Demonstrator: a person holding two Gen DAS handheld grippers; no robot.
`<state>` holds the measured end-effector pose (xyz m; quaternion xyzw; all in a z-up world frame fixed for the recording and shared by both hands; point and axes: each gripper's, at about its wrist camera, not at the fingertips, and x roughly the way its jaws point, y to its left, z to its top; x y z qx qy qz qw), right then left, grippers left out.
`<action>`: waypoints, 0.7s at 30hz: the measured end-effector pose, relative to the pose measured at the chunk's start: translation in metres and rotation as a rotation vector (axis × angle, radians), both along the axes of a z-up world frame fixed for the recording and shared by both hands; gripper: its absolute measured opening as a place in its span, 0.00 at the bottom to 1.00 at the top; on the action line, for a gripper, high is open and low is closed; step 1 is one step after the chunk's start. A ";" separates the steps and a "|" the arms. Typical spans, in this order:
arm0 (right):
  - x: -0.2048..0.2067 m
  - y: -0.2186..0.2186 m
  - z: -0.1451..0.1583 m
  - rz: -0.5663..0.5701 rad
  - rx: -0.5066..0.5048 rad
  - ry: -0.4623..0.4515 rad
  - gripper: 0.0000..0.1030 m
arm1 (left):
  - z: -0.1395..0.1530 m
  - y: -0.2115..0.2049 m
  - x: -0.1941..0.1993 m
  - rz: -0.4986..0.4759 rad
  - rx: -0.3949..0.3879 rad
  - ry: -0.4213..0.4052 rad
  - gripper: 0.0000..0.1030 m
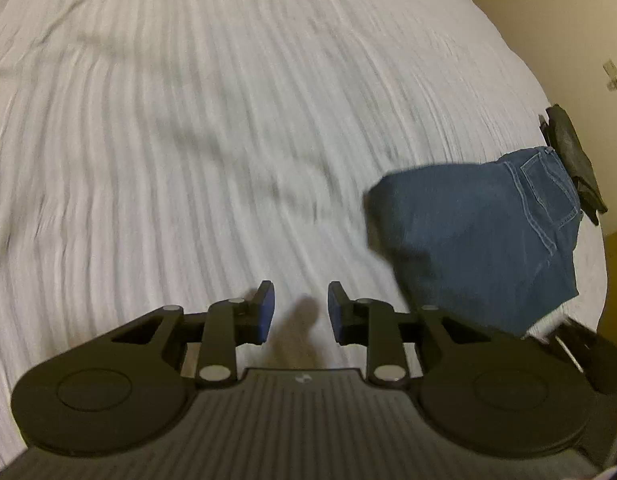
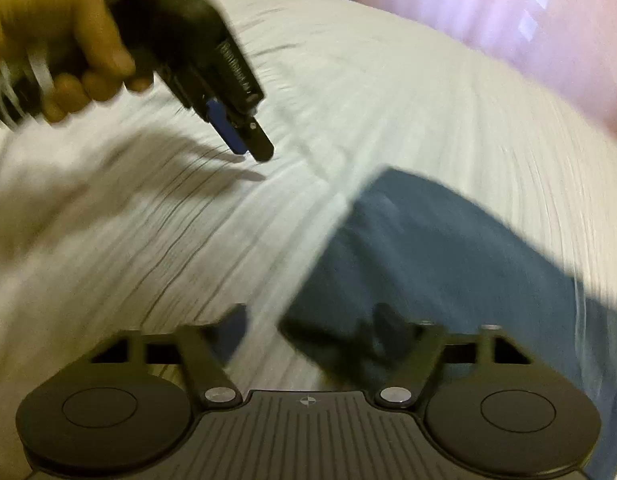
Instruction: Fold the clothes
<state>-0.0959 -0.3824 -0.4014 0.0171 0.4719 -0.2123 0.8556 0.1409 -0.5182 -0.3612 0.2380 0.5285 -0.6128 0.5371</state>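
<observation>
So both my grippers are up off the bed right now. My left gripper (image 1: 300, 312) has its blue pads (image 1: 266, 312) a narrow gap apart with nothing between them, just white striped bedsheet (image 1: 188, 120) underneath. The folded jeans (image 1: 480, 240) sit off to the right of it on the sheet, back pocket showing, with some dark folded item (image 1: 574, 160) touching their far edge near the bed's side.

From my right wrist view things are pretty blurry, but my right gripper (image 2: 308, 324) has its jaws spread wide and empty, hovering over the near edge of the jeans. My left hand (image 2: 64, 44) shows up top left there, holding its gripper above the sheet.
</observation>
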 end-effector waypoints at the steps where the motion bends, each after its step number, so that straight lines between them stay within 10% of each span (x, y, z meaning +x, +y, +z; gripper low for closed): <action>1: 0.011 0.003 -0.008 0.028 -0.045 0.043 0.61 | 0.000 0.008 0.001 0.011 -0.003 0.006 0.24; 6: 0.039 0.015 -0.053 0.138 -0.249 0.324 0.61 | -0.001 0.032 0.006 0.056 -0.010 0.028 0.28; 9: 0.034 0.011 -0.054 0.148 -0.284 0.344 0.61 | 0.003 0.036 0.005 0.057 -0.024 0.037 0.29; 14: 0.015 -0.006 -0.028 0.045 -0.147 0.228 0.23 | 0.008 0.035 -0.007 0.016 -0.061 0.051 0.29; 21: -0.032 -0.048 0.070 -0.209 0.083 -0.084 0.18 | 0.017 0.009 -0.044 -0.054 -0.098 0.086 0.29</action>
